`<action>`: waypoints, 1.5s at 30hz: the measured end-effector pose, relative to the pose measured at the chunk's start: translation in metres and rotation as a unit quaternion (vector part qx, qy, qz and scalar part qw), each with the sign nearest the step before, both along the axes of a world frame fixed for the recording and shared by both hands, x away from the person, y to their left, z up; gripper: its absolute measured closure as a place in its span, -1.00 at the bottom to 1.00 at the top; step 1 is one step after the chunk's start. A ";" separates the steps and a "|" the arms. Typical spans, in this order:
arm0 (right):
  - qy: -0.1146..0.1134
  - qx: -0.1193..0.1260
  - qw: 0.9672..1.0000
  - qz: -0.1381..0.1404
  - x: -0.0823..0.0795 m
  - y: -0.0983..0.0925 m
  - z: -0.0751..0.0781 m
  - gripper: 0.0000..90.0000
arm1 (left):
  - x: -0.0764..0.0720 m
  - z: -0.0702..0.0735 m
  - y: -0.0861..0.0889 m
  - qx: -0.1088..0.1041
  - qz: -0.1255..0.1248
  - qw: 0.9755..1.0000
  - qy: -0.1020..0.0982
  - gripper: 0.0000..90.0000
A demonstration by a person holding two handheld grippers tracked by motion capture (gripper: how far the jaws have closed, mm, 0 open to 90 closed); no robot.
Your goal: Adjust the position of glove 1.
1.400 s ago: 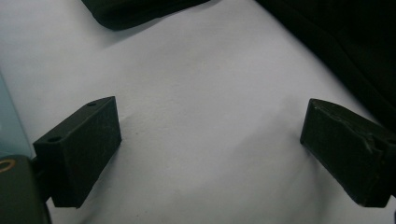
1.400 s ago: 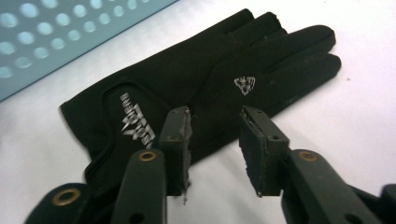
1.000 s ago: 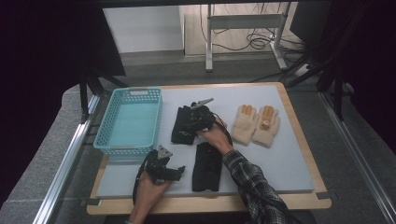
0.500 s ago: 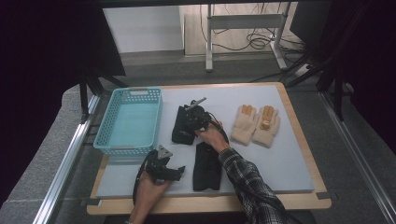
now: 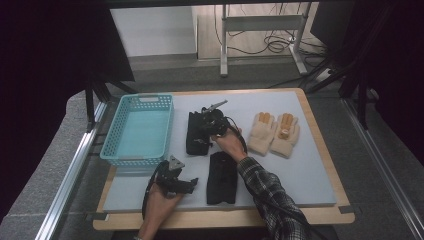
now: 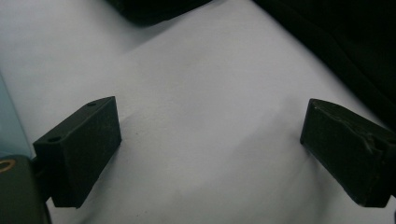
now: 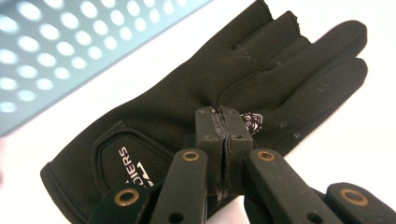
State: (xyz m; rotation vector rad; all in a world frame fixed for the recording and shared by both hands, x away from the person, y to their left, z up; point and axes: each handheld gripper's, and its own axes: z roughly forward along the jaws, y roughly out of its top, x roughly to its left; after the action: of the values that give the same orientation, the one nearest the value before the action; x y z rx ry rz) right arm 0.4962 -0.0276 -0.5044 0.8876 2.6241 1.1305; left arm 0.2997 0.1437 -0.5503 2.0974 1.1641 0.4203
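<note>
Pinching a black glove (image 7: pixel 224 98) beside the turquoise basket (image 5: pixel 137 131), the right tool (image 7: pixel 223 114) is closed.

The high view is dim, its edges sinking into black, while the pale grey tabletop (image 5: pixel 300 165) catches soft overhead light. In the left gripper view the near black jaws blur and cast faint shadows. The right gripper view glares white; the perforated turquoise plastic basket (image 7: pixel 70 51) is out of focus.
</note>
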 end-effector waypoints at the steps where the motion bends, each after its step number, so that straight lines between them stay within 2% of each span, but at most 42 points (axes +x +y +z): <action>1: -0.004 0.009 1.000 0.003 -0.004 -0.003 0.010 0.93 | 0.000 0.000 0.000 0.000 0.000 1.000 0.000 -0.88; 5: -0.013 0.016 1.000 0.005 -0.012 -0.006 0.025 0.93 | 0.000 0.000 0.000 0.001 0.000 1.000 0.000 -0.88; 14: -0.018 0.044 0.999 0.013 -0.031 -0.022 0.057 0.93 | 0.000 0.000 0.000 0.001 0.000 1.000 0.000 -0.88; 19: -0.022 0.049 0.998 0.021 -0.051 -0.034 0.070 0.93 | 0.000 0.000 0.000 0.001 0.000 1.000 0.000 -0.88; 20: -0.022 0.049 0.998 0.021 -0.051 -0.034 0.070 0.93 | 0.000 0.000 0.000 0.001 0.000 1.000 0.000 -0.88; 21: -0.021 0.048 0.998 0.026 -0.061 -0.040 0.074 0.93 | 0.000 0.000 0.000 0.001 0.000 1.000 0.000 -0.88; 24: -0.023 0.042 0.998 0.030 -0.075 -0.049 0.077 0.93 | 0.000 0.000 0.000 0.001 -0.001 1.000 -0.001 -0.88; 33: -0.016 0.050 0.998 0.041 -0.128 -0.083 0.088 0.93 | 0.000 0.000 0.000 -0.002 0.002 1.000 -0.001 -0.88; 36: -0.014 0.048 0.998 0.048 -0.146 -0.091 0.088 0.93 | 0.000 0.000 0.000 -0.001 0.001 1.000 -0.001 -0.88; 39: -0.010 0.038 0.998 0.052 -0.161 -0.097 0.082 0.93 | 0.000 0.000 0.000 -0.002 0.002 1.000 0.000 -0.88; 43: 0.004 0.026 0.999 0.045 -0.165 -0.102 0.061 0.93 | 0.000 0.000 0.000 -0.002 0.002 1.000 0.000 -0.88; 45: 0.021 0.023 0.999 0.037 -0.162 -0.103 0.049 0.92 | 0.000 0.000 0.000 -0.002 0.002 1.000 0.000 -0.88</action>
State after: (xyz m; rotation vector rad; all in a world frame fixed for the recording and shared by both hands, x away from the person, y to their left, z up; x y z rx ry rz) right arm 0.3346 -0.1302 -0.4553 0.8395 2.6950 1.2086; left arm 0.2997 0.1434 -0.5504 2.0928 1.1678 0.4196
